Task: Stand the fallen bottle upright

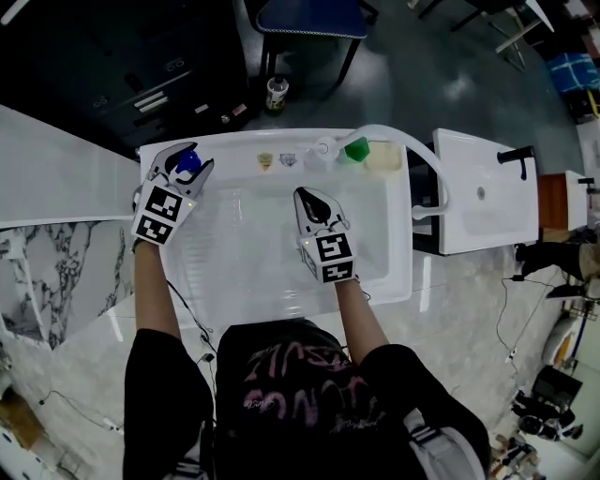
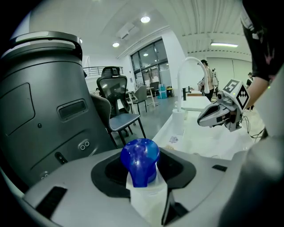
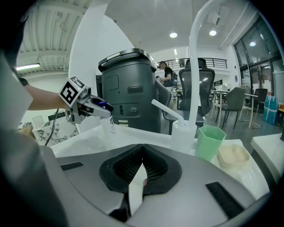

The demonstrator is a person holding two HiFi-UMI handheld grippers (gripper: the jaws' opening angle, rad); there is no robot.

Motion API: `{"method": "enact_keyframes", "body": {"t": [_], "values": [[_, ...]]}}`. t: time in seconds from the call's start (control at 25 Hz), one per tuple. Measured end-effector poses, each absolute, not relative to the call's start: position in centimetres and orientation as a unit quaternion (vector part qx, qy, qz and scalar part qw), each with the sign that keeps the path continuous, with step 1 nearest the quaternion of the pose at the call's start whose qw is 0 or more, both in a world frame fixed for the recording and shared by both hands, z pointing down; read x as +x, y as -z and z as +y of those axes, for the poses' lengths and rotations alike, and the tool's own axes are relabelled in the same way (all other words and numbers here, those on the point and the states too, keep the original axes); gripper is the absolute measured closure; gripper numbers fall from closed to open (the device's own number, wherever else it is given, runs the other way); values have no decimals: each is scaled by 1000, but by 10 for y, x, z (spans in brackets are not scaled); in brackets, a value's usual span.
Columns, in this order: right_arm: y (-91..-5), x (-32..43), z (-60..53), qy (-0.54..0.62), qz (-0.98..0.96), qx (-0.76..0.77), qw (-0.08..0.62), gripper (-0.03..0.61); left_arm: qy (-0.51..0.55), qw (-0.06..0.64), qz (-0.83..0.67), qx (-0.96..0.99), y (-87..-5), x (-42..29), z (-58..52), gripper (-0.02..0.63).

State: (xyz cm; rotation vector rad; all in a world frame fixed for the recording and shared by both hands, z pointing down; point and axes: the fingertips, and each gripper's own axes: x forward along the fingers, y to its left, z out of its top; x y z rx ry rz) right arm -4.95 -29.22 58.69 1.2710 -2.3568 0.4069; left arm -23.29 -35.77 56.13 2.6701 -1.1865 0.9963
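Over sink (image 1: 401, 272) left rim, left hand-held gripper (image 1: 192, 157) spread around blue cap (image 2: 140, 160) of bottle (image 3: 108, 126), right hand-held gripper (image 1: 312, 199) closed, empty.

Looking down now: dark grey floor (image 1: 422, 66) stretches beyond the white sink unit (image 1: 399, 244), and a blue-seated chair (image 1: 309, 17) stands on it at the top edge. To the left lies a marble-veined slab (image 1: 47, 272). To the right, a second white unit (image 1: 487, 197) sits just beside the first. Over to the left gripper view: a big grey bin-shaped cabinet (image 2: 40, 102) fills the left side, with a black office chair (image 2: 113, 86) right beside it. Tall glazed windows (image 2: 148, 66) stand behind, and round ceiling lights (image 2: 145, 19) glow overhead. In the right gripper view, a strip light (image 3: 29, 67) shines under a ribbed ceiling (image 3: 49, 35), and a grey chair (image 3: 235, 104) stands by more windows.
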Motion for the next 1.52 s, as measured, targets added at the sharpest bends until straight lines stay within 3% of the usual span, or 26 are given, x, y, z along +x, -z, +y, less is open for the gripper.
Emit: {"method": "enact_keyframes", "body": {"t": [0.56, 1.12, 1.52], "values": [[-565, -55, -278, -125, -861, 449, 203, 566, -280, 23, -431, 858, -525, -252, -338, 364], [-501, -52, -234, -86, -880, 442, 150, 566, -210, 17, -531, 821, -462, -258, -244, 364], [-462, -40, -186, -58, -894, 428, 118, 566, -141, 34, -576, 805, -440, -223, -162, 468]]}}
